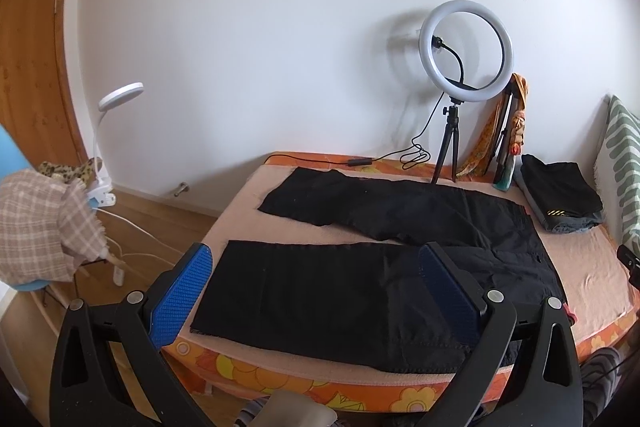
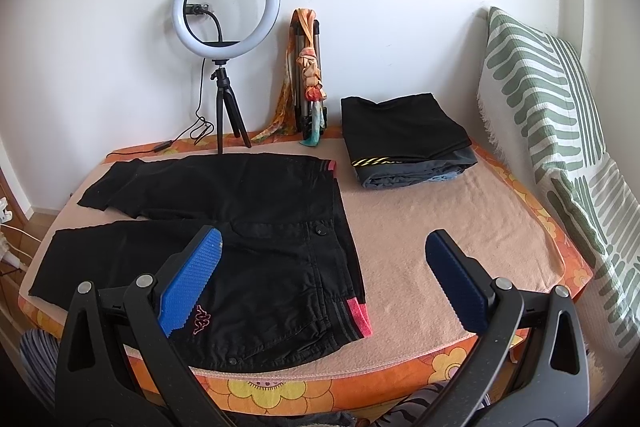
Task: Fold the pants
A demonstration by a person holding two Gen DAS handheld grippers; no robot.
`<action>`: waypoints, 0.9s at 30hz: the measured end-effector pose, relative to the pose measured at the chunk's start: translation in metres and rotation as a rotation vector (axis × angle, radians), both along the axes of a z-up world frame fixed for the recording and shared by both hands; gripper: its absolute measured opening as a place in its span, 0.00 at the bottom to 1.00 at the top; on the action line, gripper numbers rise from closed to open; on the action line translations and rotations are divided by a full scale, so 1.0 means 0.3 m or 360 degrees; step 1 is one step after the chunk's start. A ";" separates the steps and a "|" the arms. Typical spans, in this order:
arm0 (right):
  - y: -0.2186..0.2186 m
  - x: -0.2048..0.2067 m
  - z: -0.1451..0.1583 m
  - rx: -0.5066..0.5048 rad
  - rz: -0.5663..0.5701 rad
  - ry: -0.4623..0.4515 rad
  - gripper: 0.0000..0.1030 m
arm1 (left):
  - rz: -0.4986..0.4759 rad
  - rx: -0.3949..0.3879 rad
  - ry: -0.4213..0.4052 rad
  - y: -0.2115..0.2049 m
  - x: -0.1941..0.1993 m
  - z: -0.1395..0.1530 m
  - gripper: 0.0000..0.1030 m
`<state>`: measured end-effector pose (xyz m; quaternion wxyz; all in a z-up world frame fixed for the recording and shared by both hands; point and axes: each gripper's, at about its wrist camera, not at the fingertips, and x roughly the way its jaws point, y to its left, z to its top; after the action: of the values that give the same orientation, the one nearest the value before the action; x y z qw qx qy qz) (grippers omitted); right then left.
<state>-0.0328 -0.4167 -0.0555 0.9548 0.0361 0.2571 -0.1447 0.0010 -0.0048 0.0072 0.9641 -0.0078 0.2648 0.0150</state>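
Left wrist view: your left hand-held gripper [image 1: 316, 291] hangs above the near edge of the bed [image 1: 592, 267], fingers spread wide, holding nothing. The black pants [image 1: 360, 283] lie flat on the bed, legs running left and parted; your right finger hides part of the near leg. A folded dark stack [image 1: 560, 195] sits far right. A ring light [image 1: 466, 51] stands at the wall.

Right wrist view: your right hand-held gripper [image 2: 320, 283] is also wide open and empty, above the waistband end. The left finger covers part of the hip beside a pink logo [image 2: 202, 321]. The striped cushion [image 2: 560, 131] is cut off at right.
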 end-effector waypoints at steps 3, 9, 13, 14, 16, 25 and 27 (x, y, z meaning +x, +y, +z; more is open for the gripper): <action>0.000 0.001 -0.003 0.0000 -0.0001 0.0000 1.00 | 0.0000 0.0002 0.0002 0.000 0.001 0.001 0.99; 0.001 0.004 -0.010 0.0005 0.0001 0.0003 1.00 | 0.0000 -0.0001 0.0003 0.001 0.004 0.002 0.99; 0.001 0.004 -0.009 0.0005 0.0000 0.0002 1.00 | -0.0001 -0.0001 0.0004 0.001 0.004 0.003 0.99; 0.000 0.004 -0.008 0.0006 0.0000 0.0003 1.00 | -0.0004 0.0000 0.0005 0.000 0.006 0.003 0.99; 0.001 0.004 -0.008 0.0007 0.0000 0.0002 1.00 | -0.0004 0.0001 0.0005 0.000 0.009 0.004 0.99; 0.001 0.004 -0.018 0.0011 0.0004 0.0009 1.00 | -0.0011 -0.0005 0.0011 -0.004 0.011 0.005 0.99; 0.001 0.003 -0.029 0.0016 0.0003 0.0013 1.00 | -0.0014 -0.0002 0.0012 -0.008 0.012 0.007 0.99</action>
<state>-0.0317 -0.4163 -0.0642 0.9538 0.0400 0.2616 -0.1425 0.0045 -0.0072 0.0092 0.9632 -0.0072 0.2687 0.0104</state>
